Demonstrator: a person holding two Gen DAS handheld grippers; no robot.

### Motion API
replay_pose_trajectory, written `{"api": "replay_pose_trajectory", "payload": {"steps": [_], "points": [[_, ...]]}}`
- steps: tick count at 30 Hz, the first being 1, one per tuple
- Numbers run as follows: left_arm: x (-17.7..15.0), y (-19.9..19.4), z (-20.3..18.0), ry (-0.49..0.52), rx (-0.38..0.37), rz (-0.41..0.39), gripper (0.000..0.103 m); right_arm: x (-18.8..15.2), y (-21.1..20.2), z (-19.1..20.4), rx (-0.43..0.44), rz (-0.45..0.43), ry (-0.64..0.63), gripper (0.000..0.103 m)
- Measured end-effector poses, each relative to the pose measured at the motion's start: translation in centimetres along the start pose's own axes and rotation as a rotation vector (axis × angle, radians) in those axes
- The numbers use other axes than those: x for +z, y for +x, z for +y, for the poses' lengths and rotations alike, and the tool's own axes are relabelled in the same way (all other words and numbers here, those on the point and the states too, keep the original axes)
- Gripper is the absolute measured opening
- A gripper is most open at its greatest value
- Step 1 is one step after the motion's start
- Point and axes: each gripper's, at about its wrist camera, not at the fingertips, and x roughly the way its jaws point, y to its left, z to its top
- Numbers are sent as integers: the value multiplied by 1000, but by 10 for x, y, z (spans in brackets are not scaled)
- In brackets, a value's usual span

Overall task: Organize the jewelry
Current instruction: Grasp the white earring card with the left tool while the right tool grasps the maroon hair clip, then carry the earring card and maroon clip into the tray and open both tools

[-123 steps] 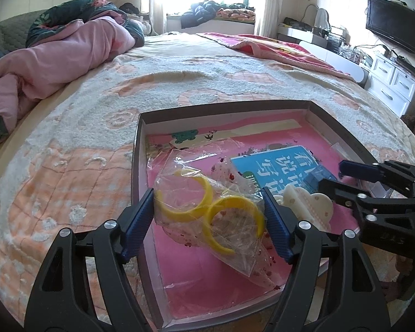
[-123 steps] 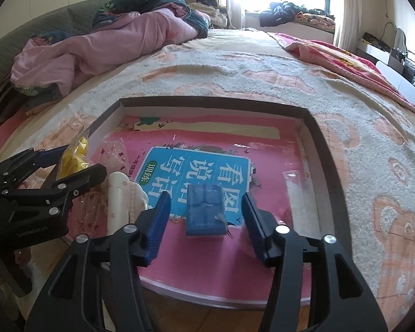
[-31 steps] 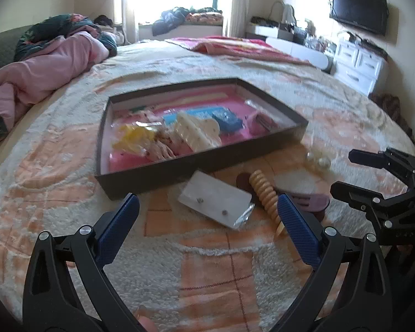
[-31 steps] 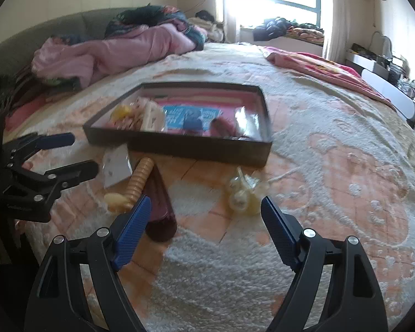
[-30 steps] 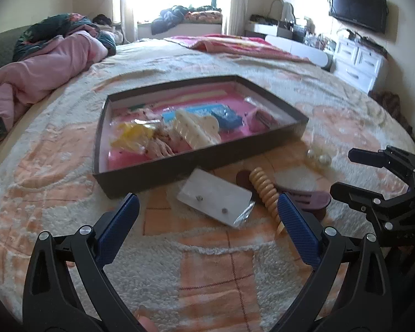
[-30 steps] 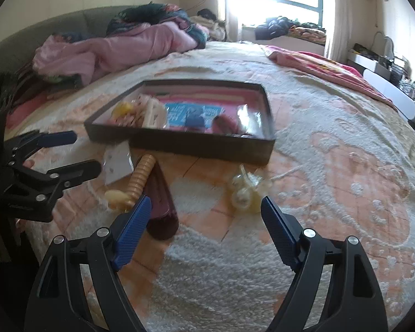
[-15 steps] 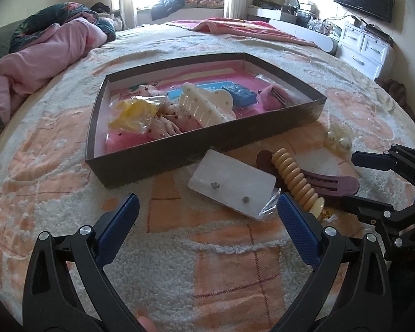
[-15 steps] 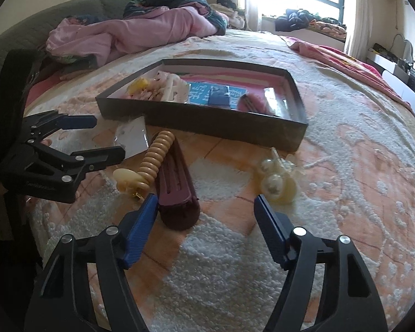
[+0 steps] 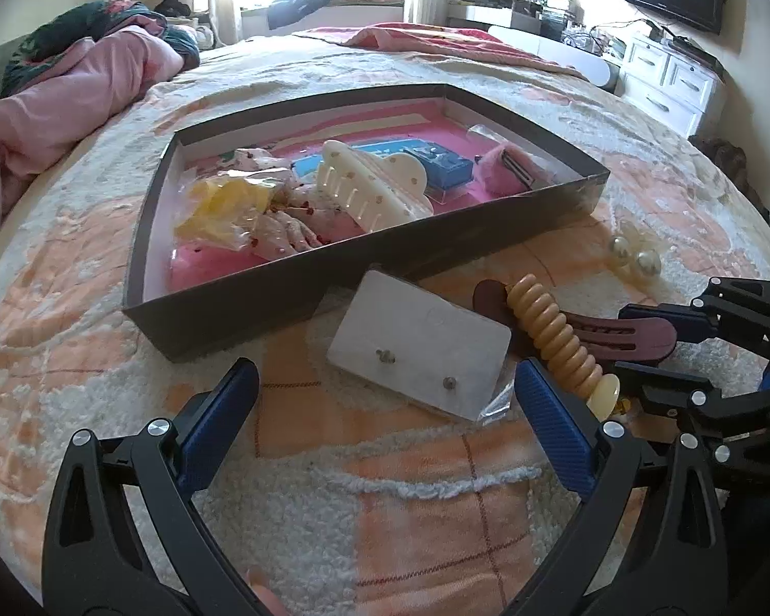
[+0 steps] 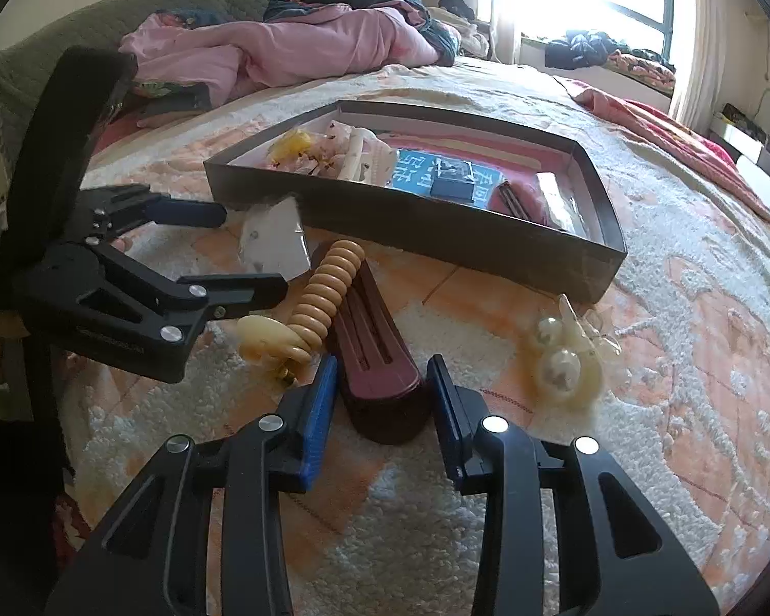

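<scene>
closing my right gripper (image 10: 382, 400) on the maroon hair clip (image 10: 380, 364), jaws just narrowed around its rigid, light, glossy wide end; slippage likely.

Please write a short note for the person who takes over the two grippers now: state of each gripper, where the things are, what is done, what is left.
Right gripper: its jaws have just closed around the near end of the maroon hair clip on the bedspread.
Left gripper: open, empty, over the bagged earring card.
Done: cream claw clip, yellow bangles in bag and blue box lie in the tray.
Left outside the tray: maroon hair clip, beige ribbed clip lying across it, earring card, pearl piece.
</scene>
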Motion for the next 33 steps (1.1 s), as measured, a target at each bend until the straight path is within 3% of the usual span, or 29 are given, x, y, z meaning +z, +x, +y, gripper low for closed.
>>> {"api": "replay_pose_trajectory", "payload": {"steps": [5,12,33], "points": [[3,6,-3,17,-11,5,87,0,-6,-9,4,-14,41,31],[6,9,-10,47,-21,8,62,-1,-15,-18,-4,-35,82,30],[25,-45,3,-27,-51,-155,59,17,-46,-27,-31,-148,158,30]]}}
